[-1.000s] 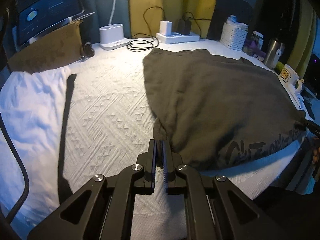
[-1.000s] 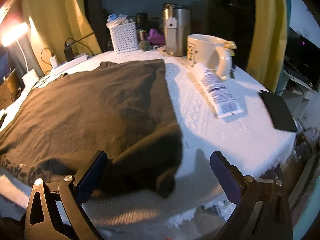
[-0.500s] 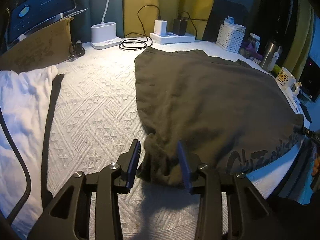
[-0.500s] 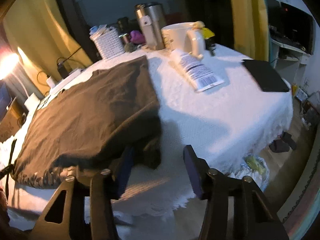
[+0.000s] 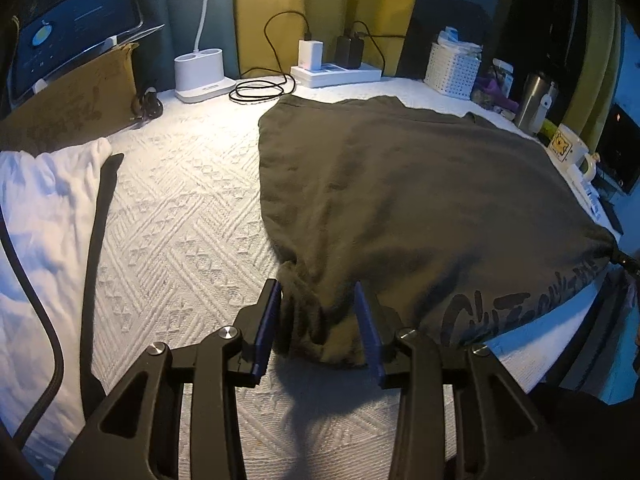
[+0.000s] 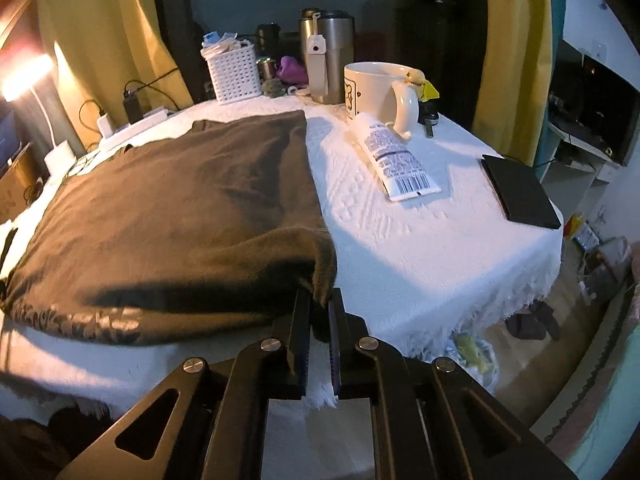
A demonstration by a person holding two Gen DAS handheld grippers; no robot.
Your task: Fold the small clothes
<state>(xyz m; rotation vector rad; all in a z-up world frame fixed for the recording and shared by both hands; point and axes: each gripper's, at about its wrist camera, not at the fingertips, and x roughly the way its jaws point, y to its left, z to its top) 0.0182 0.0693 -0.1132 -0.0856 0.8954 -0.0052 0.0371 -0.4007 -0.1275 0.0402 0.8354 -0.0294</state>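
Observation:
A dark olive shirt (image 5: 400, 200) with printed lettering along its near hem lies spread on the white textured tablecloth (image 5: 180, 232). My left gripper (image 5: 318, 292) stands open, and the shirt's bunched near-left corner lies loosely between its blue pads on the table. In the right wrist view the same shirt (image 6: 180, 208) fills the left half of the table. My right gripper (image 6: 319, 300) is shut on the shirt's near-right corner, just inside the table's front edge. A small fold of cloth sticks up from the pinch.
A white garment (image 5: 36, 220) and a black strap (image 5: 100, 220) lie at the left. Lamp base (image 5: 200, 76), power strip (image 5: 336, 74) and white basket (image 6: 234, 70) line the back. Tumbler (image 6: 330, 60), mug (image 6: 376, 92), tube (image 6: 396, 160) and black notebook (image 6: 520, 192) sit at the right.
My left gripper opened and let the shirt's near-left corner drop onto the table. My right gripper went from wide open to closed on the near-right corner.

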